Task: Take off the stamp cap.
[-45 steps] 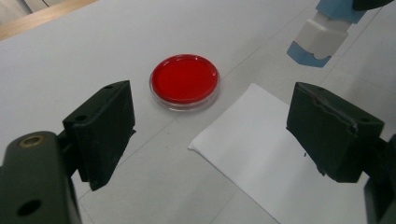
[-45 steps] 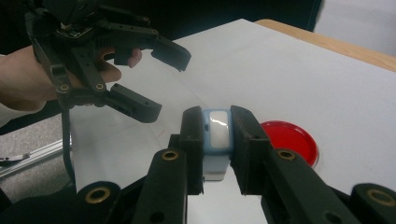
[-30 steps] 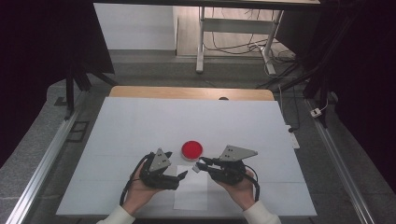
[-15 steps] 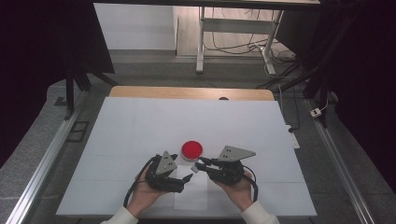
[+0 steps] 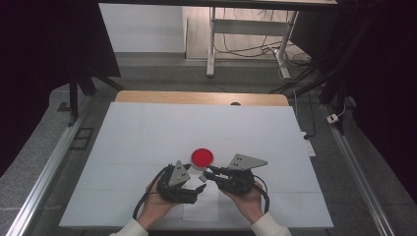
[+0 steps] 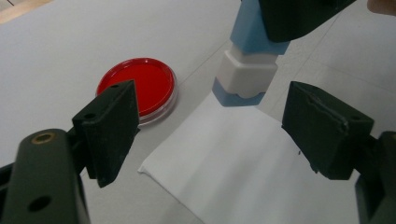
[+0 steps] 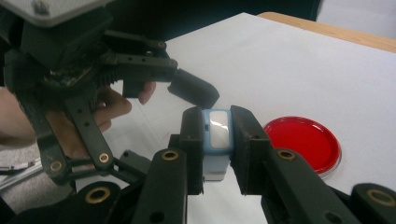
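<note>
Left gripper (image 5: 200, 188): jaws spread wide; compared with the frame a second earlier it has slid in toward the right gripper, from about 9 o'clock of it, so the gap between the two has narrowed.
Right gripper (image 5: 210, 175): jaws pressed on the blue-and-white block (image 7: 215, 140), pinching its two sides; position unchanged over the last second.
Blue-and-white block: held upright above the white sheet (image 6: 252, 158), its lower end seen in the left gripper view at 12 o'clock, between and beyond the open left jaws, not touching them.
White sheet: flat on the table (image 5: 147, 132) beneath both grippers.
Red dish (image 5: 202, 157): on the table at about 11 o'clock of the block, just beside the sheet's corner, unmoved.
Meaning: judged as an approach for a two-handed action on the block, perhaps pulling a cap or taking it over; the left jaws have not yet closed.
</note>
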A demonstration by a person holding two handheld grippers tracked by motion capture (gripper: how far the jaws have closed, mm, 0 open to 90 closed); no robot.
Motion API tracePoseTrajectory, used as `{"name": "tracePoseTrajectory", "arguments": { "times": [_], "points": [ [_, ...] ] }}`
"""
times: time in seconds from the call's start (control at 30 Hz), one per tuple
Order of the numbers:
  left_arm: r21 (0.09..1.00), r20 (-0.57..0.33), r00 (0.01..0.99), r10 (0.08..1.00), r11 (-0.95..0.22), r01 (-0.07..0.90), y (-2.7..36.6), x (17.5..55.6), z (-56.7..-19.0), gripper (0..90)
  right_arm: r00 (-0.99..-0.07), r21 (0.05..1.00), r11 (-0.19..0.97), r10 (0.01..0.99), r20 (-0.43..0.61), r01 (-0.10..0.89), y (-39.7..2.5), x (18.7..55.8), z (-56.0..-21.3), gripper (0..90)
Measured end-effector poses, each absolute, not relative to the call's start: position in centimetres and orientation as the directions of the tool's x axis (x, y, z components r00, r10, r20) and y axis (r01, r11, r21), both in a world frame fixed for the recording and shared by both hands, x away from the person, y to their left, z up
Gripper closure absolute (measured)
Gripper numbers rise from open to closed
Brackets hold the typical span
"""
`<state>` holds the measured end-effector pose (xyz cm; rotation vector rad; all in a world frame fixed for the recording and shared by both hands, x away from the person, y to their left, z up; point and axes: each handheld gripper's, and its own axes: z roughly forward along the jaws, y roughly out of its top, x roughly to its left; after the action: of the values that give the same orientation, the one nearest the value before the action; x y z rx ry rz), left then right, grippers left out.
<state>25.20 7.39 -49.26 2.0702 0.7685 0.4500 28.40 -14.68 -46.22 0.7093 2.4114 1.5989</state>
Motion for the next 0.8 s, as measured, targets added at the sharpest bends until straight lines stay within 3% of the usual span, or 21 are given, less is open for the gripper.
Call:
{"name": "tracePoseTrajectory", "arguments": {
  "times": [0.8],
  "points": [
    [0.824, 0.107, 0.751, 0.652, -0.481, 0.300, 6.2, 24.9, -49.7, 36.0, -0.848, 0.911, 0.234, 0.495, 0.190, 0.341, -15.1, 28.5, -46.2, 75.7]
  ]
}}
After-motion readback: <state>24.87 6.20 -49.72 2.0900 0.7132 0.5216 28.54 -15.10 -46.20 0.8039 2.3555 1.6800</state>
